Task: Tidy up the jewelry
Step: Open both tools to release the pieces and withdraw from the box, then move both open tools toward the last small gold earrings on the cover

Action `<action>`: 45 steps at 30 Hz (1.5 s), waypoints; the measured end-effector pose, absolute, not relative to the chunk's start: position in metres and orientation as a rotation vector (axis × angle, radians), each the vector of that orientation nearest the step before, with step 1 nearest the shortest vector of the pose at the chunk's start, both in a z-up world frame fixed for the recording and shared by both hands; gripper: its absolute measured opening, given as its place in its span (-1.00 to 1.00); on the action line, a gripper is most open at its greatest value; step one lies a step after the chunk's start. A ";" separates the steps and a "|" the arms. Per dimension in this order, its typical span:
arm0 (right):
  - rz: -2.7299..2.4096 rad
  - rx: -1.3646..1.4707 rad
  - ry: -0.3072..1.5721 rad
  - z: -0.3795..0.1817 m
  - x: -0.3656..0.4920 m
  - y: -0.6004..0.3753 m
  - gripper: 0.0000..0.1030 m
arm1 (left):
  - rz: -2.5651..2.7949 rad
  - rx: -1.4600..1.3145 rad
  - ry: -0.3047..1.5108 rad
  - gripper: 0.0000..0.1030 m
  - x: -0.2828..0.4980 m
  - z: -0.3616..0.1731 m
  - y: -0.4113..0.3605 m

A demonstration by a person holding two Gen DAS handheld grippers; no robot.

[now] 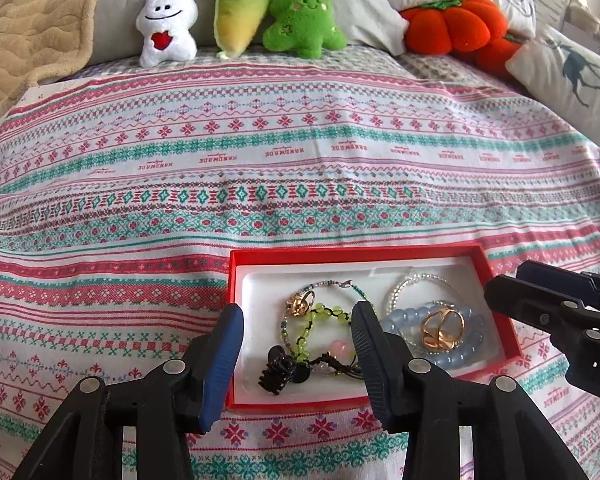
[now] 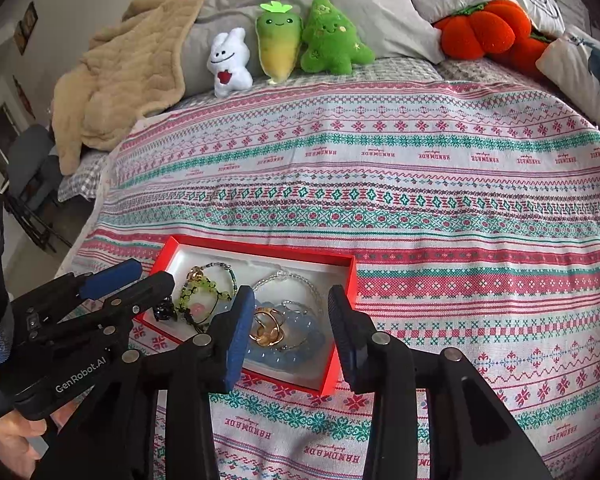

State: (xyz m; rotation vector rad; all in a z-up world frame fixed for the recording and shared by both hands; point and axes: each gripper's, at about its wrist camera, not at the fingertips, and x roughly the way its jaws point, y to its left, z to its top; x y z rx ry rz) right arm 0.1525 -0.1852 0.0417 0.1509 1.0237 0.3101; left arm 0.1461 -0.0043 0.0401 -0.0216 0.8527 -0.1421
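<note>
A red box (image 1: 498, 280) with a white liner lies on the patterned bedspread; it also shows in the right wrist view (image 2: 342, 312). Inside lie a green bead bracelet (image 1: 324, 314), a small gold ring (image 1: 300, 304), a black hair claw (image 1: 278, 370), a blue bead bracelet (image 1: 456, 358), a large gold ring (image 1: 442, 328) and a clear bead bracelet (image 1: 420, 280). My left gripper (image 1: 298, 344) is open and empty above the box's left half. My right gripper (image 2: 288, 322) is open and empty above the blue bracelet (image 2: 284, 354) and gold ring (image 2: 266, 330).
Plush toys stand at the back: a white bunny (image 1: 166, 24), a green-yellow radish (image 1: 240, 10), a green tree (image 1: 304, 14) and an orange pumpkin (image 1: 454, 26). A beige blanket (image 1: 28, 32) lies far left, pillows (image 1: 572, 72) far right. The bed's left edge (image 2: 96, 200) drops off.
</note>
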 end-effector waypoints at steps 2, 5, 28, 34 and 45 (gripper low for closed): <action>0.307 0.147 1.022 0.045 0.148 -0.187 -0.08 | -0.137 -0.032 0.855 0.07 0.141 0.042 -0.001; 0.303 0.140 1.024 0.049 0.142 -0.188 -0.03 | -0.126 -0.045 0.862 0.31 0.133 0.043 0.002; 0.271 0.041 1.090 0.058 0.077 -0.194 0.31 | -0.078 -0.012 0.948 0.80 0.074 0.032 0.014; 0.264 0.008 1.112 0.052 0.069 -0.190 0.36 | -0.065 -0.026 1.012 0.81 0.069 0.016 0.019; 0.295 -0.118 1.186 0.017 0.047 -0.166 0.39 | -0.036 0.037 1.106 0.81 0.064 -0.027 0.023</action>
